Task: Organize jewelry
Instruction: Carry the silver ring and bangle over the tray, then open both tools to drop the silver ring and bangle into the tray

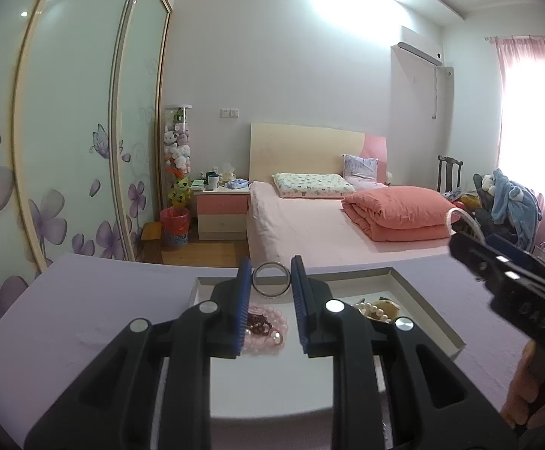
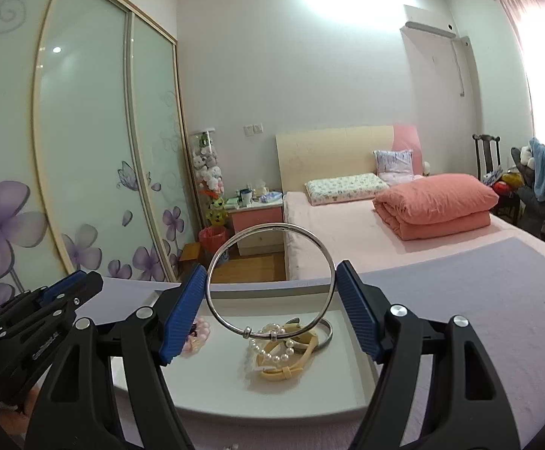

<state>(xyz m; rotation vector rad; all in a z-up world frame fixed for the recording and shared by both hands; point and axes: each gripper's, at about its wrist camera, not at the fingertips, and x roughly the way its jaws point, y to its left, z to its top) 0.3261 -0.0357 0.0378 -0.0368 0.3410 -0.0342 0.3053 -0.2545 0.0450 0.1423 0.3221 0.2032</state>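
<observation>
My right gripper (image 2: 272, 296) holds a thin silver bangle (image 2: 272, 281) upright between its two blue pads, which press on the ring's rim at 9 and 3 o'clock; two small beads sit on its lower arc. My left gripper (image 1: 271, 300) stands narrow. In its view a darker ring (image 1: 271, 279) shows in the gap between its pads, but I cannot tell whether the pads touch it or whether it lies on the tray behind them.

Below both grippers is a shallow white tray (image 2: 204, 375) set on a worktop covered in lavender cloth (image 2: 497, 318). In the tray, at 6 o'clock from the bangle, lie a white pearl bracelet (image 2: 272, 348), a cream hair band (image 2: 291, 363) and another metal bangle (image 2: 326, 332), piled so that their edges are hard to separate. A pink bead bracelet (image 1: 268, 330) with dark red beads (image 1: 258, 321) on top lies at the tray's left; my right gripper's left finger hides most of it.

Beyond the worktop, at 12 o'clock, is a bed (image 2: 347, 232) with a folded coral quilt (image 2: 437, 204) and pillows. At 10 o'clock stand sliding wardrobe doors (image 2: 84, 150) with purple flowers, a tall tube of soft toys (image 2: 208, 172) and a pink bedside cabinet (image 2: 259, 217). At 2 o'clock is a pink curtain (image 1: 535, 112), its window washed out by glare.
</observation>
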